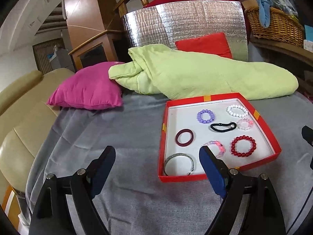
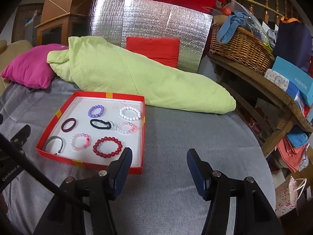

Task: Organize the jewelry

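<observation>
My left tongs [image 1: 157,152] hang spread wide over the grey blanket [image 1: 117,137], empty, just left of the red box lid [image 1: 221,173]. Inside the lid, left to right: silver bangle [image 1: 179,163] (its gap toward me), maroon ring [image 1: 184,137], purple bead bracelet [image 1: 205,116], black hair tie [image 1: 223,126] lying long axis crosswise, red bead bracelet [image 1: 243,146]. My right tongs [image 2: 159,154] stand apart, empty, at the lid's right near corner.
</observation>
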`<state>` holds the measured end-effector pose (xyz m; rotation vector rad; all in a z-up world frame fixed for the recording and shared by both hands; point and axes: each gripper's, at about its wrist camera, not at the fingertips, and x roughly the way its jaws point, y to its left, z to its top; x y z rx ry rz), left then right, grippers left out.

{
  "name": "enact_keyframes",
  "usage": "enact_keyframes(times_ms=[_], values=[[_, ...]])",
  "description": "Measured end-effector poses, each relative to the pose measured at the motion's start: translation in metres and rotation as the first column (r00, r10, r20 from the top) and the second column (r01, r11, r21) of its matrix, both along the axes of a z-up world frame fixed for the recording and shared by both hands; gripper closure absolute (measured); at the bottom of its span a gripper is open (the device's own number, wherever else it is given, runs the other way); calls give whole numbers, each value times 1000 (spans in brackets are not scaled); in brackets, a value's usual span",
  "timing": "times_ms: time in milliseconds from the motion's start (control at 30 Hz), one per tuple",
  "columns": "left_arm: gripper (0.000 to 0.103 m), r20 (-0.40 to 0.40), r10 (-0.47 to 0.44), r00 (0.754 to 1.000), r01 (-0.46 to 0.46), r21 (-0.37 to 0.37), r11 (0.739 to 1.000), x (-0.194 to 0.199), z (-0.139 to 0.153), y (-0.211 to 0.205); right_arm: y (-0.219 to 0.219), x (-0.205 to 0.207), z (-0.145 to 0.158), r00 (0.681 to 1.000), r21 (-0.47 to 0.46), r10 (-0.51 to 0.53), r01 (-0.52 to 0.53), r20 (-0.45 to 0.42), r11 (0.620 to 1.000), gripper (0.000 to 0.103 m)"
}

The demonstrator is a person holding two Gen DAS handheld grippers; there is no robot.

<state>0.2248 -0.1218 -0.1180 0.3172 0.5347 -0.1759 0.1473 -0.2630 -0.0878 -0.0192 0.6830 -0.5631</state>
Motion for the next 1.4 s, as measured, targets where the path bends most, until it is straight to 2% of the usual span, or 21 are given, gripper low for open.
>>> enact_keyframes(times_ms=[167, 367, 900, 1400], values=[[15, -25, -23, 999, 23, 25, 999, 1, -7, -8, -9, 0, -7, 1000, 19, -5, 5, -16, 1000, 41], [15, -50, -28, 998, 28, -5, 1000, 2, -7, -11, -12, -1, -10, 1000, 17, -3, 3, -21, 1000, 41], [15, -65, -25, 998, 24, -20, 1000, 2, -10, -11, -17, -2, -15, 1000, 61, -1, 2, -23, 998, 39], [15, -63, -14, 998, 12, -37, 999, 2, -7, 5, 1, 5, -19, 999, 85, 42, -39, -32, 996, 39]])
